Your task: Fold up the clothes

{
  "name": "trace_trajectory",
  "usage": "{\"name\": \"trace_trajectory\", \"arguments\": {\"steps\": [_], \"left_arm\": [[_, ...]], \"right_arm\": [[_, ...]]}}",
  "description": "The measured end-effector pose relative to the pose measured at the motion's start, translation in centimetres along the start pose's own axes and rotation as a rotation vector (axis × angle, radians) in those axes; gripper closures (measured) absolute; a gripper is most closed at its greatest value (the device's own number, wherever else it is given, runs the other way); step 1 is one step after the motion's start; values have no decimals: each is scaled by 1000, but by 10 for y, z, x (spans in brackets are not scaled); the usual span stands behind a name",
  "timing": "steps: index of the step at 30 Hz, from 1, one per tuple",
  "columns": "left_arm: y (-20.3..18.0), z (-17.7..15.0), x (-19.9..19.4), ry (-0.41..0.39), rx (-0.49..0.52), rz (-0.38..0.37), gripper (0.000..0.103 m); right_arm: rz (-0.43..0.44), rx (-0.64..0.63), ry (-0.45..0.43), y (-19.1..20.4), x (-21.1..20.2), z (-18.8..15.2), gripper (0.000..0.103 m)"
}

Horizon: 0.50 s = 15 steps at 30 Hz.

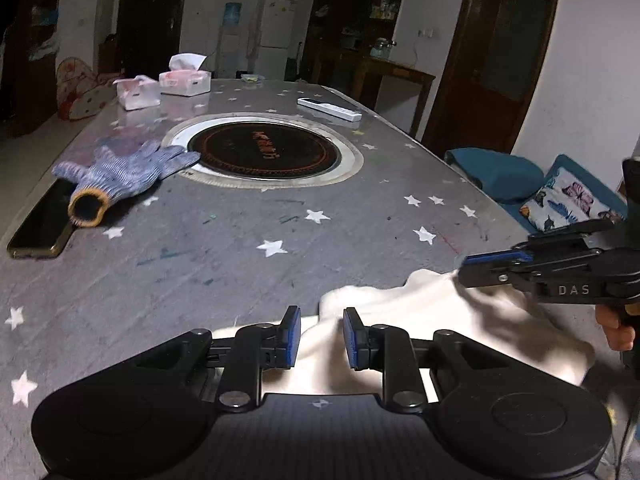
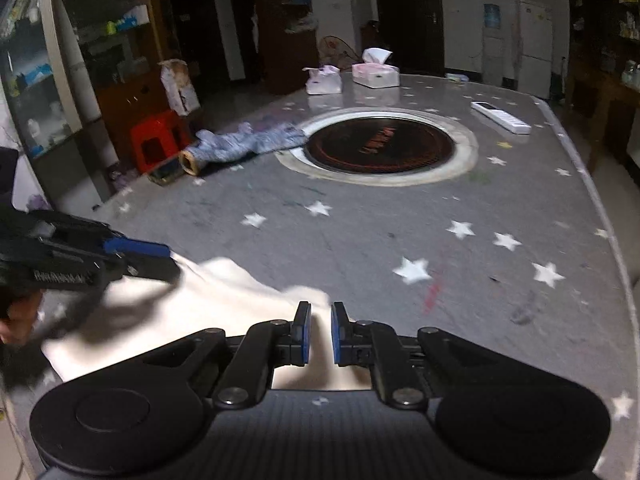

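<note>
1. The cream cloth (image 1: 400, 320) lies rumpled on the near part of the grey star-printed table (image 1: 280, 216), close to the edge nearest the camera, with both grippers at it.

2. The left gripper (image 1: 318, 338) sits low over the cloth's near-left part. Its blue-padded fingers (image 1: 292, 338) stand apart with a ridge of cloth rising in the gap between them; the pads do not press together, so the grip reads as released (whether either pad touches the fabric, I cannot tell).

3. The right gripper (image 2: 320, 334) hovers at the cloth's other end. Its fingers (image 2: 304, 334) are also parted, though by a narrower gap, and pale cloth (image 2: 224, 292) shows between and beneath them. They are not clenched on it as far as the right wrist view shows.

4. From the left wrist view the right gripper (image 1: 480, 266) comes in from the right side, its tip at a raised corner of the cloth; that view sees it side-on, so the gap is hidden there.

5. Farther out on the table, well apart from the cloth:
   - a round dark hotplate (image 1: 264, 152) set in the middle,
   - a blue knitted work glove (image 1: 120, 176) lying just left of it,
   - a dark phone (image 1: 40, 224) beside the glove's cuff,
   - a white remote control (image 1: 330, 109) and two tissue packs (image 1: 185, 78) near the far edge.
</note>
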<state>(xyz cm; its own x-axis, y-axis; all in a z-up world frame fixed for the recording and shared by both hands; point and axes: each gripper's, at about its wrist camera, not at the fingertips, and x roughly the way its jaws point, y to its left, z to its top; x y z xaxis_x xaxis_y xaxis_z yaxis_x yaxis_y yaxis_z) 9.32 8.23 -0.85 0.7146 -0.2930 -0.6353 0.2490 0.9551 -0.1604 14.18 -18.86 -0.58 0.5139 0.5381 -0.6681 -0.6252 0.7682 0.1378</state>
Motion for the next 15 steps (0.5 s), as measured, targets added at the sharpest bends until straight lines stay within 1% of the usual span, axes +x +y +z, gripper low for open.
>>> {"name": "trace_trajectory", "arguments": {"steps": [2, 3, 5, 7, 11, 15], "left_arm": [[-1, 0, 9, 19, 6, 4, 77], [0, 0, 13, 27, 5, 5, 75], [3, 0, 15, 23, -5, 3, 74], [4, 1, 14, 26, -19, 1, 74], [1, 2, 11, 28, -11, 17, 72], [-3, 3, 2, 20, -21, 24, 64]], "right_arm": [[5, 0, 17, 3, 10, 2, 93], [-5, -8, 27, 4, 15, 1, 93], [-22, -24, 27, 4, 19, 1, 93], [-25, -23, 19, 6, 15, 3, 93], [-5, -23, -1, 11, 4, 2, 88], [27, -34, 4, 22, -7, -6, 86]]}}
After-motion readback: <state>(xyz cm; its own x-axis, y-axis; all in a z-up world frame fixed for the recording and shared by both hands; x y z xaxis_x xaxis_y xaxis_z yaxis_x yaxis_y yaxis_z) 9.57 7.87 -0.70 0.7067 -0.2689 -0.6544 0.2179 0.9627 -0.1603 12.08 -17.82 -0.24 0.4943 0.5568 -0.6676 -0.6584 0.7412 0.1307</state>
